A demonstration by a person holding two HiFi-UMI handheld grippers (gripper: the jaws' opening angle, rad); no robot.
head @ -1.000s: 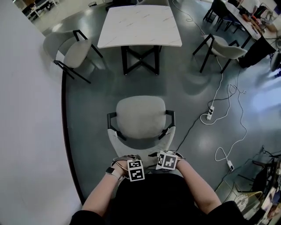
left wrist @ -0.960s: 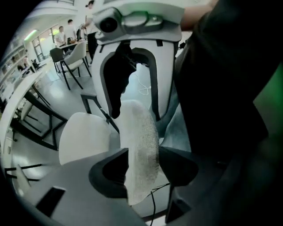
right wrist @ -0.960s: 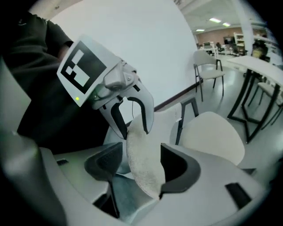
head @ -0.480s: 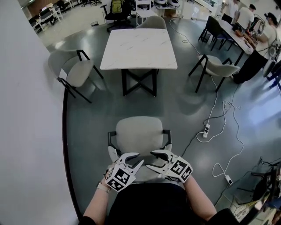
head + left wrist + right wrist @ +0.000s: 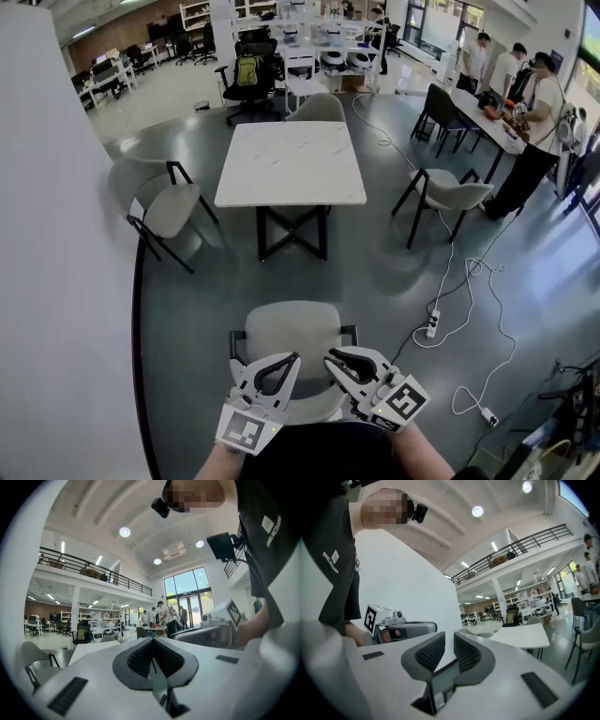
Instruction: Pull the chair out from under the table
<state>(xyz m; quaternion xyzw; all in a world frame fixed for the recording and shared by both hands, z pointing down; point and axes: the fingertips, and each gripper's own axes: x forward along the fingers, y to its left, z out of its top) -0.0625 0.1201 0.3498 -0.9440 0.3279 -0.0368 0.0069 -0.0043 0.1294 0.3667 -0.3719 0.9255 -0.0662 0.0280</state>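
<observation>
The chair (image 5: 291,337) stood well clear of the worktop (image 5: 291,164), with open floor (image 5: 375,272) between them, so I judged the pull basically done. The near end of the chair was right at my operator's body.

The left claw (image 5: 152,644) had just been closing. Its pads were together with nothing between them. The right claw (image 5: 449,641) had also just been closing. It was nearly together with a thin gap showing, and it was empty. Both hung above the near edge of the chair and were not touching it.

Risks from here, as I read it:
- If I went back for another pull, neither claw stood wide enough to take a chair part. They would only knock the chair and push or tip it instead of gripping, so I'd need to reopen them first.
- There was no room left to drag the chair further back, so it would hit the operator's legs.
- A power strip (image 5: 433,323) and its cable (image 5: 469,281) lay on the floor near the chair's right side. A sideways drag that way could snag a leg on the cable.
- The white wall (image 5: 66,281) ran down the left. A swing to that side could scrape the chair on it.
- I couldn't see the chair legs, so I couldn't tell whether they sat flat.
</observation>
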